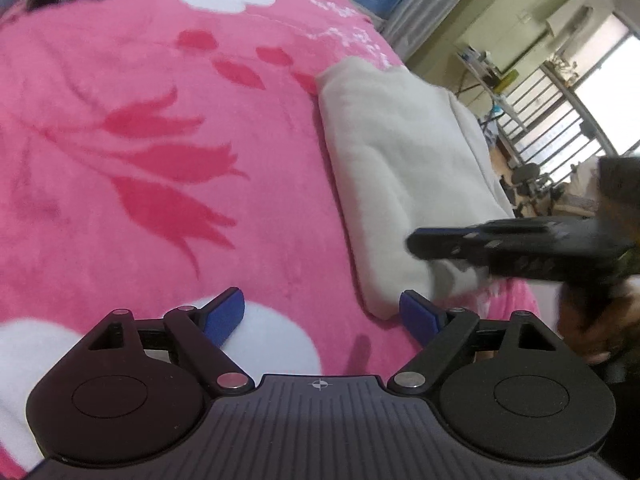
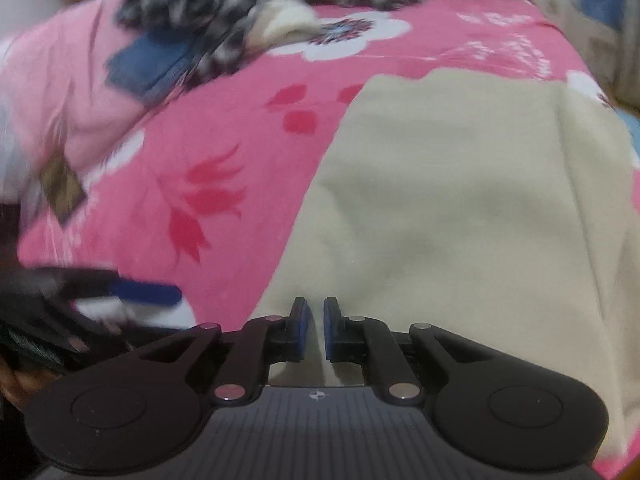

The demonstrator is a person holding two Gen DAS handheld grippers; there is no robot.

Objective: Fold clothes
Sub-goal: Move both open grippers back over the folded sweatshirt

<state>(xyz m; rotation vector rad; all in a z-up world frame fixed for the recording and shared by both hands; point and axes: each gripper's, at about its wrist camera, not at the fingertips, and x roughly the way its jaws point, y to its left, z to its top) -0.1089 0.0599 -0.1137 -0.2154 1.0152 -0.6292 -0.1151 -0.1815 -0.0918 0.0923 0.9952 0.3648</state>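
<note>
Left tool (image 1: 322, 314), bottom of the left wrist view: blue pads spread wide, nothing between them, hanging over the pink blanket (image 1: 140, 160); the right-hand pad sits just beside the near corner of the cream garment (image 1: 384, 152). Right tool (image 2: 313, 320), bottom centre of the right wrist view: pads drawn almost together with only a thin slit between; a crease of the cream cloth seems to run up into that slit, though the view is too blurred to tell whether it is pinched. The same tool (image 1: 416, 242) enters the left wrist view from the right edge, lying low over the garment's near end, held by a blurred hand (image 1: 592, 320). Cream garment (image 2: 460, 208): folded flat on the bed, filling the centre and right of the right wrist view and running from lower centre to upper right in the left wrist view. Pink blanket (image 2: 220, 152): red and white flower print, covers the bed. Pile of unfolded clothes (image 2: 188, 20), checked and blue pieces, at the far upper left, well apart from the garment. Room with barred window (image 1: 580, 112), far upper right.
</note>
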